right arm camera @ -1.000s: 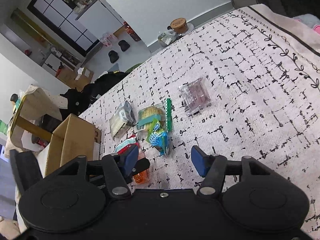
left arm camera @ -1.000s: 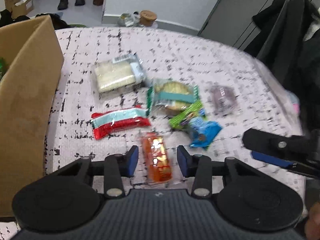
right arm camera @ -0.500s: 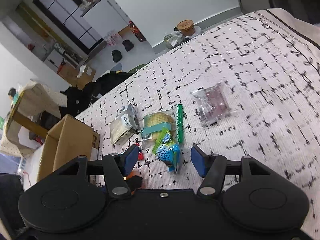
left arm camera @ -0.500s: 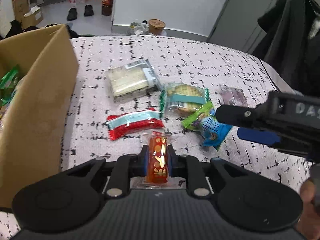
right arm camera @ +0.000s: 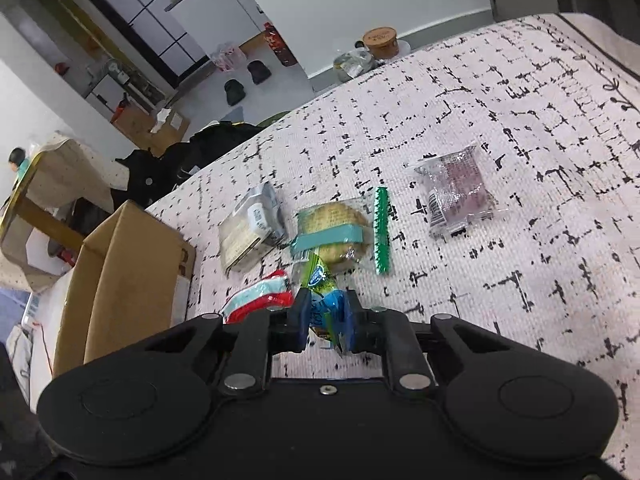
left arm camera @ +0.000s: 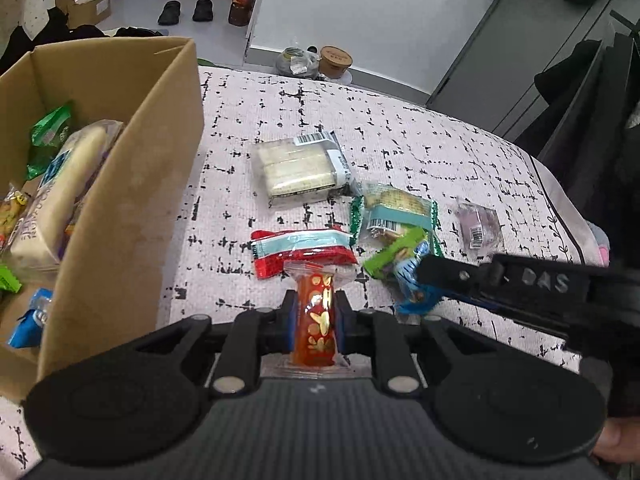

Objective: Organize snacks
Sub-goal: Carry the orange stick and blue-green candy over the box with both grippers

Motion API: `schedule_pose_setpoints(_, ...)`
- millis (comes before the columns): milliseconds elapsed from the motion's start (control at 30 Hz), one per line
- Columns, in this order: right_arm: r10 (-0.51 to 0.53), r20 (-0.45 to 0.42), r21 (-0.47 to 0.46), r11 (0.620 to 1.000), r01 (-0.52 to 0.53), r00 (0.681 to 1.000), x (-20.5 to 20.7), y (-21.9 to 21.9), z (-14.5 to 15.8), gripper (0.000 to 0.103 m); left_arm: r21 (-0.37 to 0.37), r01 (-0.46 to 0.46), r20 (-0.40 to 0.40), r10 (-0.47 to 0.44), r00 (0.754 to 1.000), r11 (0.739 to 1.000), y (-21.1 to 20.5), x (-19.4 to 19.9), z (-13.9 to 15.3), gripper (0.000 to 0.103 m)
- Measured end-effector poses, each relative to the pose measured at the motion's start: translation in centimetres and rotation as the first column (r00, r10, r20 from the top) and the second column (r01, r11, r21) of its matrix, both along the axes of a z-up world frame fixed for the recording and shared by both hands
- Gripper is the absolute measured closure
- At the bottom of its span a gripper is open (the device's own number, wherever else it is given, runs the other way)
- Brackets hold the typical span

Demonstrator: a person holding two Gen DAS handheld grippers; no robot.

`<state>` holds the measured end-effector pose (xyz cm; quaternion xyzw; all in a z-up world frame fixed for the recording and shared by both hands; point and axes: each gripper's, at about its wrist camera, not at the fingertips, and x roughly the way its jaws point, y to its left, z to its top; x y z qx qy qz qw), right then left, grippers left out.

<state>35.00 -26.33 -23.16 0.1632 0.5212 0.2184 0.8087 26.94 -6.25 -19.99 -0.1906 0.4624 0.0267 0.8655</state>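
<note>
My left gripper [left arm camera: 316, 316] is shut on an orange-red snack bar [left arm camera: 317, 320] and holds it just above the patterned cloth. My right gripper [right arm camera: 326, 316] is shut on a blue and green snack packet [right arm camera: 324, 304]; it also shows in the left wrist view [left arm camera: 416, 292]. On the cloth lie a red and teal wafer pack [left arm camera: 300, 250], a clear pack of pale biscuits [left arm camera: 300, 168], a cookie pack with a teal band [left arm camera: 394, 212] and a purple snack pack [left arm camera: 478, 226]. An open cardboard box [left arm camera: 132, 184] at the left holds several snacks.
The box wall [right arm camera: 120, 272] stands left of the snack cluster. The purple pack [right arm camera: 456, 192] lies apart to the right. Jars [left arm camera: 332, 60] sit past the far edge. Dark coats [left arm camera: 600, 100] hang at the right. The cloth's far half [right arm camera: 500, 92] is bare.
My left gripper closed on the orange-red bar and lifted it toward the box side. My right gripper came down over the blue and green packet and shut on it.
</note>
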Motion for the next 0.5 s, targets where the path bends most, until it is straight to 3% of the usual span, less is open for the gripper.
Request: schedule_pose_setpoints(500,-0.035,0.063,0.016,0.999,0.034,0.997,-3.2,-1.4,3.4,0.087,-0.05,0.015,0.104,-0.01,0.994,0.999,2.2,-1.8,4.0,0.086)
